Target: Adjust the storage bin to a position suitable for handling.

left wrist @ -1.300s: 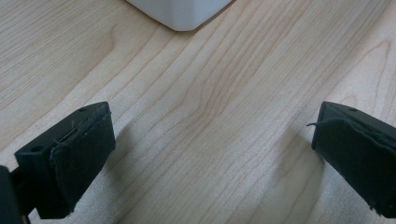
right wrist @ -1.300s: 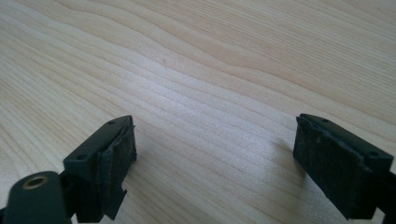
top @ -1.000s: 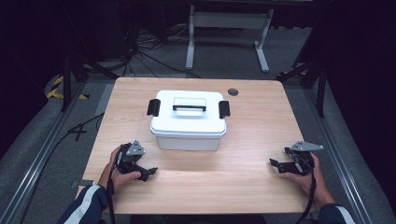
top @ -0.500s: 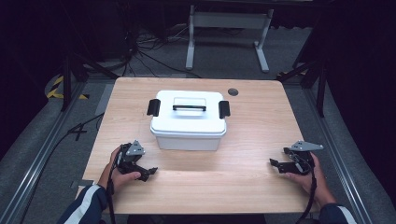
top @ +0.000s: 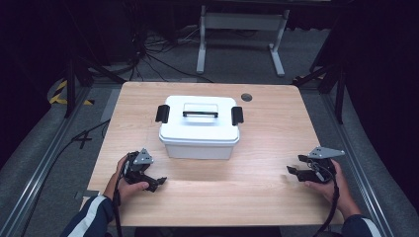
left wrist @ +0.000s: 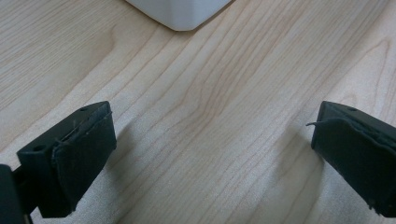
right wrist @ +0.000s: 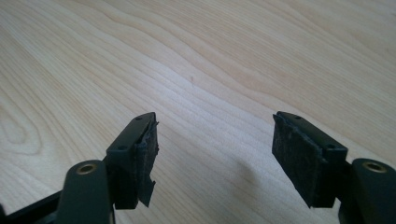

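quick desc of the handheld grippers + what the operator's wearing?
Both are black two-jaw units. The left gripper and right gripper each carry a grey three-cornered plate on top and trail a black cable. The jaw pads are black and frayed at the edges. Sleeves are dark navy with white stripes.

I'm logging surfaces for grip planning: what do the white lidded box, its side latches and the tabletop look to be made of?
The white lidded box looks like moulded plastic: smooth, evenly coloured, with rounded corners. Its two black side latches also look plastic, matte, though they are small here. The pale wood-grain tabletop shows long grain lines under a smooth, slightly glossy surface; solid wood or printed laminate cannot be told apart.
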{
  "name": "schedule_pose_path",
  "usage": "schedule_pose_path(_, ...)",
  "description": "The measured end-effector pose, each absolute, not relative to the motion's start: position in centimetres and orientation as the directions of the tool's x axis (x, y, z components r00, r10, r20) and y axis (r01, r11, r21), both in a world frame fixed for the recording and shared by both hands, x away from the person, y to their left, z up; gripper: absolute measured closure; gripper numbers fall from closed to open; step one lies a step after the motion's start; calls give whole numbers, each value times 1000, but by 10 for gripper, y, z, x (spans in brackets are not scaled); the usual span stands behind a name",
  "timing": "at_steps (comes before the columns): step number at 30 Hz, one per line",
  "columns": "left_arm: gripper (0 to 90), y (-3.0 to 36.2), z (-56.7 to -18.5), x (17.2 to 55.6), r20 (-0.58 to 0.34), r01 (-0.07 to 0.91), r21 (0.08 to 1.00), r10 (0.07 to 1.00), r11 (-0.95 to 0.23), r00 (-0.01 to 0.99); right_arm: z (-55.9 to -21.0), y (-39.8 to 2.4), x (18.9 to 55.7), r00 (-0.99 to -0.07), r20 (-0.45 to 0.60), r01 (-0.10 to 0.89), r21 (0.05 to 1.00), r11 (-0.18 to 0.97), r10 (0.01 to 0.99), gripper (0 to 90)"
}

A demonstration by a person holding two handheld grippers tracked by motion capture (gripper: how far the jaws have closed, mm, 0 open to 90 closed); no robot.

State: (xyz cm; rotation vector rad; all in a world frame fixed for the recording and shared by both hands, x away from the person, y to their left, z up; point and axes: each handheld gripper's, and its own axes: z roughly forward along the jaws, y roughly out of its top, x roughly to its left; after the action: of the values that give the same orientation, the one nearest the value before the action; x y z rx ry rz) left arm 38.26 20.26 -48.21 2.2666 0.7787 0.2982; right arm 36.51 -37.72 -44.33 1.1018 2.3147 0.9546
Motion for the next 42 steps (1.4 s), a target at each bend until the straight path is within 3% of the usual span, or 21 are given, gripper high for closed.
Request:
schedule_pose_path(28, 6, 203, -482, 383, -13, 447, 689, 607, -571, 795, -368, -340, 382, -732, -190, 371, 694, 617, 654, 383)
schedule_pose_path(42, 6, 203, -481, 383, -12, 447, 689, 607, -571, 795, -312, -290, 404, -791, -285, 260, 645, 719, 542, 465)
